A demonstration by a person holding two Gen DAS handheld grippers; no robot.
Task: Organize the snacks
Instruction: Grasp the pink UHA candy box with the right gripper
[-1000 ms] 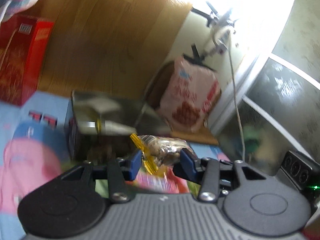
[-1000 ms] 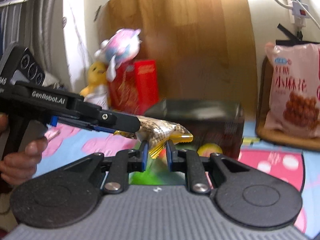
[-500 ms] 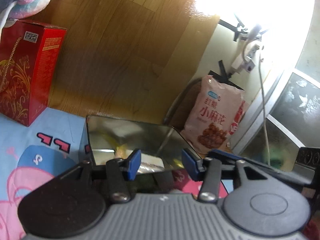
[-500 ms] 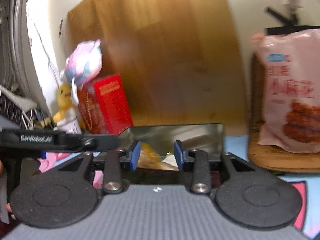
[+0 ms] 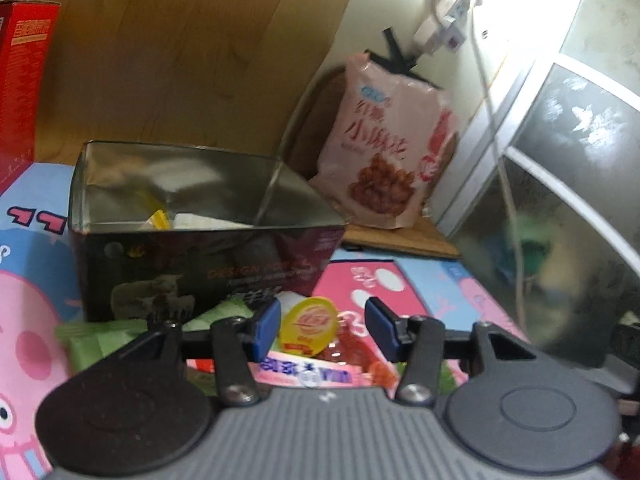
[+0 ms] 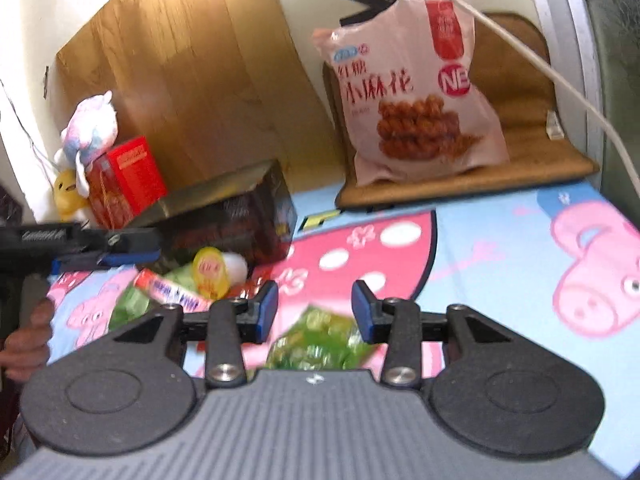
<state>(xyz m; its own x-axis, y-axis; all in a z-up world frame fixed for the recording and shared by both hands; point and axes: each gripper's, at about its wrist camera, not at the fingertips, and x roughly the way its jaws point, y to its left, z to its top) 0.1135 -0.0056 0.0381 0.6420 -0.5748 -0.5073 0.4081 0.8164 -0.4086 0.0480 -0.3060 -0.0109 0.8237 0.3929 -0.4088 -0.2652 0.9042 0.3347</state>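
A dark open tin (image 5: 208, 272) stands on the cartoon mat, with a yellow-edged packet (image 5: 160, 220) and white wrappers inside. In front of it lies a heap of snacks: a yellow-lidded jelly cup (image 5: 314, 322), green packets (image 5: 100, 336) and a pink packet (image 5: 304, 372). My left gripper (image 5: 324, 330) hovers open just above the heap, the jelly cup showing between its blue pads untouched. My right gripper (image 6: 314, 312) is open over a green packet (image 6: 316, 340) on the mat, right of the tin (image 6: 240, 216). The left gripper (image 6: 136, 250) shows side-on there, held by a hand.
A big pink snack bag (image 6: 420, 92) leans on the wall over a brown mat (image 6: 540, 168). A red box (image 6: 128, 176) and plush toys (image 6: 90, 128) stand left of the tin. A wooden board backs the tin. A white cable (image 6: 560, 80) hangs at right.
Both grippers were shut on one clear yellow-ended snack packet above the tin; they have let it go into the tin, opened, and dropped back toward the snacks in front.
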